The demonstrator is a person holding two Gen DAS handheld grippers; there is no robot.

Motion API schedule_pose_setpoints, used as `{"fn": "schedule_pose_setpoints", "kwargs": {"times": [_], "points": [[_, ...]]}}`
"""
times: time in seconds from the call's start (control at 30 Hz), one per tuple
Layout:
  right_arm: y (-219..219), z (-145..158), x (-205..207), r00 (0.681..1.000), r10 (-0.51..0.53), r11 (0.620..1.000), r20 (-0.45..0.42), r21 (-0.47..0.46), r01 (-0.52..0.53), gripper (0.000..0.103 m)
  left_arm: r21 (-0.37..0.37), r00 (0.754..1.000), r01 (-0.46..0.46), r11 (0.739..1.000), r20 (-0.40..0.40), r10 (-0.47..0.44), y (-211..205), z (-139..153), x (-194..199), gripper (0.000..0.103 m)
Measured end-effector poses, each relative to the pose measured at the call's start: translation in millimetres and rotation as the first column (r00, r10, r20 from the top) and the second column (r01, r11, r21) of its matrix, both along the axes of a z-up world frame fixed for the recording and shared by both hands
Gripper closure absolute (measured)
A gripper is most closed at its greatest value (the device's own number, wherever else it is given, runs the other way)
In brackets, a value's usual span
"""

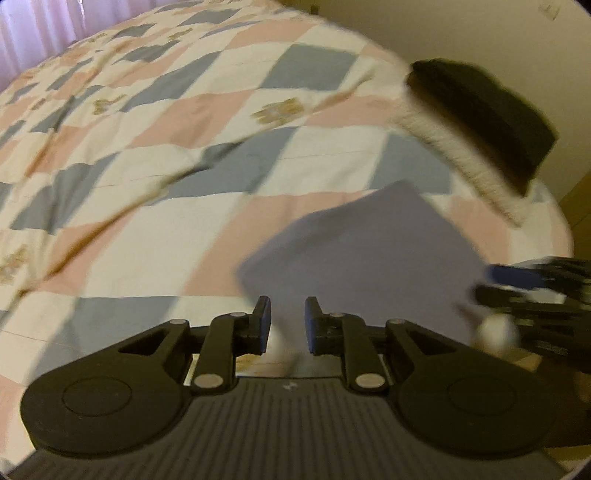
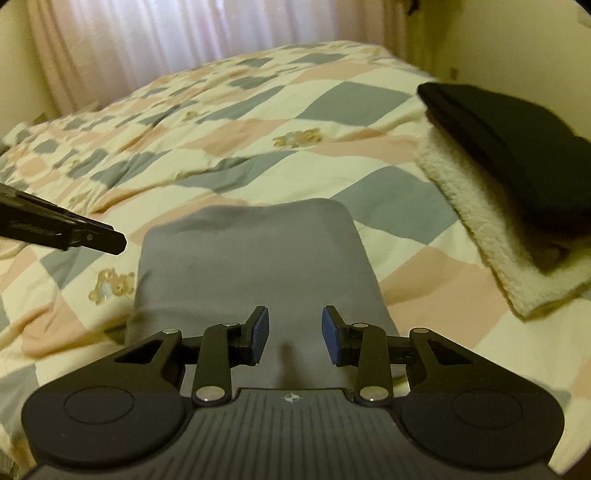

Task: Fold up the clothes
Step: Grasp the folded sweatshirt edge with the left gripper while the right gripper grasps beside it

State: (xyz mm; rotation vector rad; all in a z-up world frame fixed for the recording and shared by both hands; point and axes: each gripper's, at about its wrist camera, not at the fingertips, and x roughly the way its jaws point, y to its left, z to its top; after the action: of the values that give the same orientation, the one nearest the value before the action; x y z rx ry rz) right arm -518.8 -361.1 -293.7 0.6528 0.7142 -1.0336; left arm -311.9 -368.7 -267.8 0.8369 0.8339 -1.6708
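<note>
Ahead of right gripper (image 2: pixel 294 334), folded grey garment (image 2: pixel 255 266)

A wide bed fills most of the room, covered by a rumpled quilt (image 2: pixel 258 122) checked in pink, grey-blue and cream squares, some of them printed with little teddy bears (image 2: pixel 112 282). Behind the far side of the bed hang pale pinkish curtains (image 2: pixel 177 33), with soft daylight glowing through their folds from the window behind. Plain cream walls (image 2: pixel 517 40) close in on the right, one carrying what looks like a small switch plate (image 1: pixel 550 9) high up, and a strip of wooden furniture (image 1: pixel 580 199) shows at the right edge.
</note>
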Motion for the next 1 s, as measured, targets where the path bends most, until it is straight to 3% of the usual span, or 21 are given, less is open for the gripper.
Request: {"fn": "schedule_pose_setpoints", "kwargs": {"times": [0.13,0.2,0.27,0.37,0.43,0.5,0.57,0.6,0.67,0.77,0.87,0.93,0.97,1.0], "points": [[-18.6,-10.5,-21.5,0.991,0.124,0.992,0.041,0.011,-0.124,0.068,-0.072,1.0,0.018,0.997,-0.017,-0.02,35.5,-3.2,-35.2,0.088],[-26.3,-20.0,-30.0,0.981,0.19,0.981,0.05,0.04,-0.192,0.068,-0.038,1.0,-0.017,0.999,0.015,0.018,46.2,-20.7,-51.8,0.088],[-34.0,-32.2,-32.7,0.966,0.257,0.963,0.028,0.077,-0.258,0.068,0.04,0.993,-0.105,0.994,0.056,0.102,54.5,-44.7,-64.0,0.087],[-47.6,-33.9,-35.5,0.939,0.342,0.933,0.034,0.107,-0.344,0.068,0.052,0.969,-0.246,0.968,0.031,0.245,76.6,-43.6,-72.3,0.088],[-62.2,-24.8,-33.2,0.922,0.38,0.914,0.078,0.119,-0.387,0.064,0.084,0.928,-0.366,0.927,-0.046,0.37,92.7,-37.2,-65.5,0.084],[-81.7,-15.6,-21.4,0.894,0.431,0.888,0.124,0.118,-0.445,0.059,0.133,0.861,-0.475,0.87,-0.133,0.49,108.6,-37.6,-53.7,0.083],[-105.3,-5.5,-0.4,0.851,0.501,0.849,0.162,0.099,-0.519,0.055,0.182,0.784,-0.555,0.811,-0.21,0.584,120.7,-42.6,-42.5,0.082],[-118.1,-0.5,14.8,0.824,0.537,0.826,0.182,0.088,-0.557,0.044,0.2,0.75,-0.58,0.79,-0.248,0.613,123.9,-46.1,-38.8,0.078],[-145.6,6.4,54.4,0.764,0.606,0.768,0.221,0.089,-0.634,0.036,0.212,0.69,-0.618,0.757,-0.316,0.651,128.0,-53.8,-34.2,0.072],[-172.8,4.5,123.3,0.673,0.706,0.673,0.221,0.086,-0.735,0.032,0.221,0.642,-0.651,0.726,-0.35,0.682,126.9,-64.7,-32.4,0.071],[-181.0,-16.7,180.2,0.609,0.771,0.584,0.189,0.174,-0.793,0.032,0.221,0.611,-0.677,0.702,-0.363,0.704,126.9,-74.0,-37.4,0.067],[-180.4,-33.1,200.7,0.584,0.793,0.536,0.174,0.256,-0.805,0.042,0.222,0.593,-0.691,0.688,-0.37,0.715,127.7,-79.4,-37.1,0.067],[-179.5,-40.6,206.6,0.571,0.803,0.51,0.172,0.296,-0.807,0.07,0.223,0.585,-0.696,0.683,-0.375,0.719,128.8,-81.7,-37.3,0.067],[-177.4,-45.4,205.5,0.554,0.809,0.484,0.195,0.314,-0.817,0.091,0.222,0.58,-0.699,0.68,-0.38,0.72,129.6,-83.3,-37.9,0.073]]}}
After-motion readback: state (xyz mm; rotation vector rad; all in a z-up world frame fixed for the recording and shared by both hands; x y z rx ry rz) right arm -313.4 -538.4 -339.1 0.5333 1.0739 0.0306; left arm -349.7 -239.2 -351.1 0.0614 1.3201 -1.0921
